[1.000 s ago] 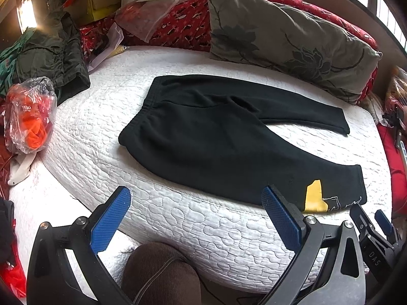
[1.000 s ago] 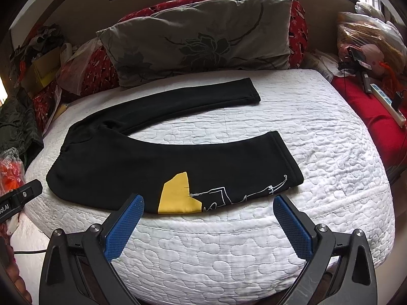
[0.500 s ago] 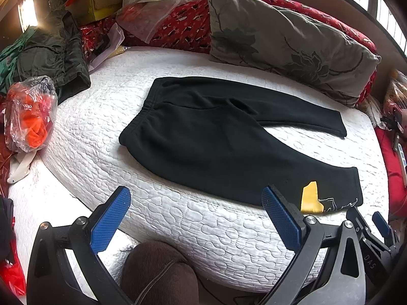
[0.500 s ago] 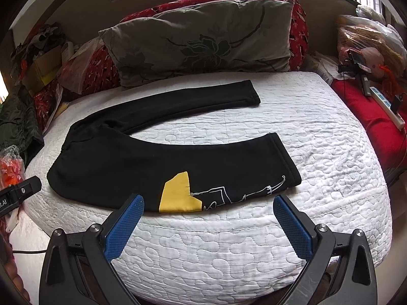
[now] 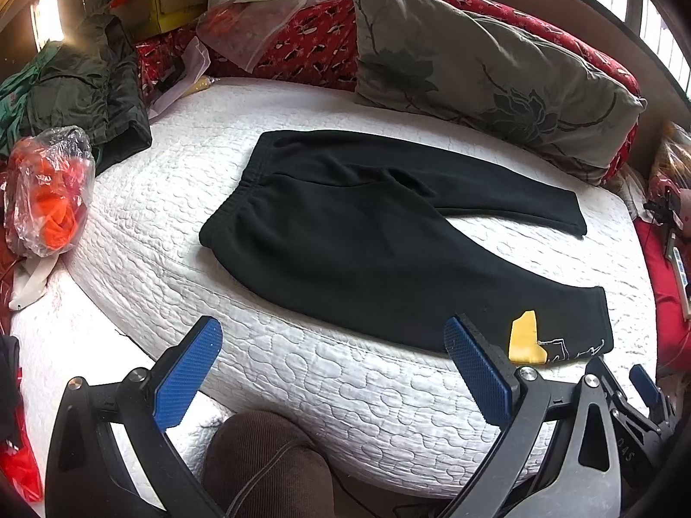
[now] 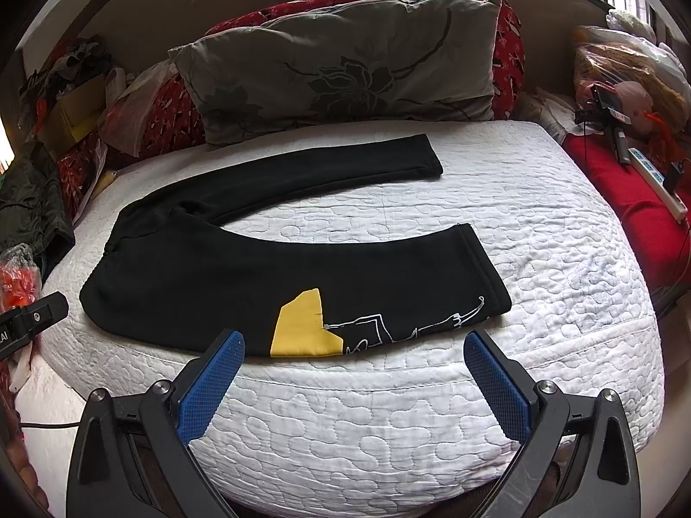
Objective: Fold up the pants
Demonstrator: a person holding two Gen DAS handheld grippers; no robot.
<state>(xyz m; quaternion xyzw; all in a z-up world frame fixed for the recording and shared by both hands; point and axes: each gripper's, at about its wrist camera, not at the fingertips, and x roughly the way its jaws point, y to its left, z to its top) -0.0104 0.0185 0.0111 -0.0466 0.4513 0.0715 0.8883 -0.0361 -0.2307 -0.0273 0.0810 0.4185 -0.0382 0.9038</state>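
Black pants [image 5: 354,233] lie flat on the white quilted mattress [image 5: 302,371], waistband to the left and both legs spread apart to the right. The near leg carries a yellow patch [image 6: 302,323] and white line drawing near its cuff. They also show in the right wrist view [image 6: 207,276]. My left gripper [image 5: 332,367] is open and empty, held off the mattress's near edge below the waist and seat. My right gripper [image 6: 352,380] is open and empty, held off the near edge just below the yellow patch. Neither gripper touches the cloth.
A grey floral pillow [image 6: 341,69] leans on a red cushion [image 5: 561,30] along the far side. A dark green jacket [image 5: 86,90] and a bag of orange items [image 5: 47,190] lie at the left. A red surface with a power strip [image 6: 656,181] lies right. A brown knee [image 5: 263,466] is below.
Both grippers have drifted slightly higher over the bed, so the pants sit a little lower and nearer in view. Both grippers stay open; the pants have not moved.
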